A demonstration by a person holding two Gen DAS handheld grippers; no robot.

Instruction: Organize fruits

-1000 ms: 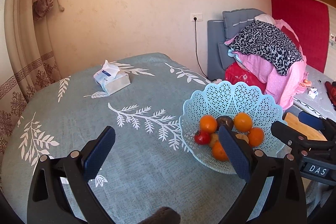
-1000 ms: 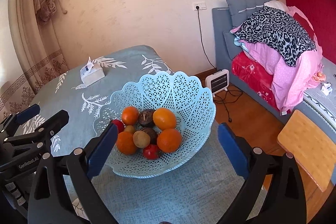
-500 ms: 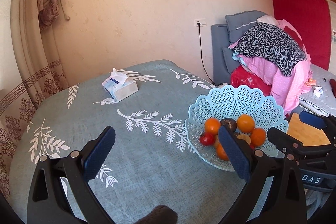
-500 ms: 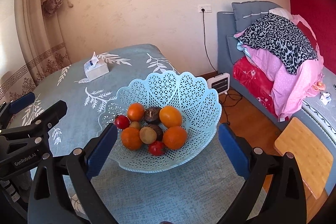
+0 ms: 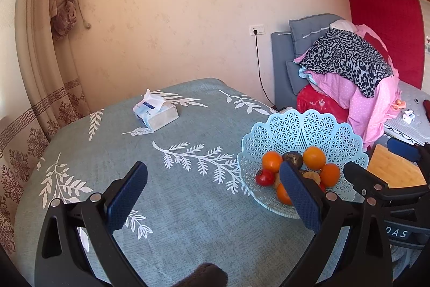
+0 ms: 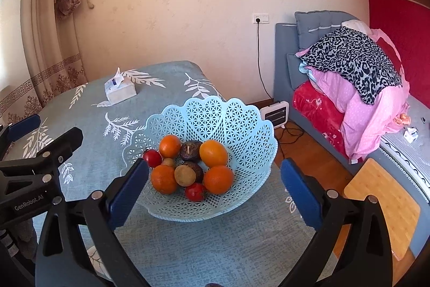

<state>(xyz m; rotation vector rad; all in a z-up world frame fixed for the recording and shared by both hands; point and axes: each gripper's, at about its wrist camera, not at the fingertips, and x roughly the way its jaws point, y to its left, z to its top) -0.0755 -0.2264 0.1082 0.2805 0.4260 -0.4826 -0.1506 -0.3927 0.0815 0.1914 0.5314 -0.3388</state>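
Note:
A light blue lattice basket (image 6: 242, 125) stands near the right edge of the teal leaf-print tablecloth (image 6: 166, 246). It holds oranges (image 6: 218, 179), small red fruits (image 6: 195, 192), dark round fruits (image 6: 190, 149) and a brown round one (image 6: 184, 175). My right gripper (image 6: 215, 179) hovers open just in front of the basket, with nothing between its blue pads (image 6: 129, 195). My left gripper (image 5: 212, 187) is open and empty over the cloth to the left of the basket (image 5: 303, 131). Its right finger hides part of the fruits (image 5: 313, 158).
A tissue pack (image 5: 156, 114) lies at the far side of the table. Right of the table are a bed piled with clothes (image 6: 354, 66), a small heater (image 6: 275, 112) on the floor and a wooden board (image 6: 381, 201). A curtain (image 5: 40, 71) hangs left.
Both grippers have drawn back a little from the basket and tilted up, so more wall shows. Both stay open and the fruits lie as before.

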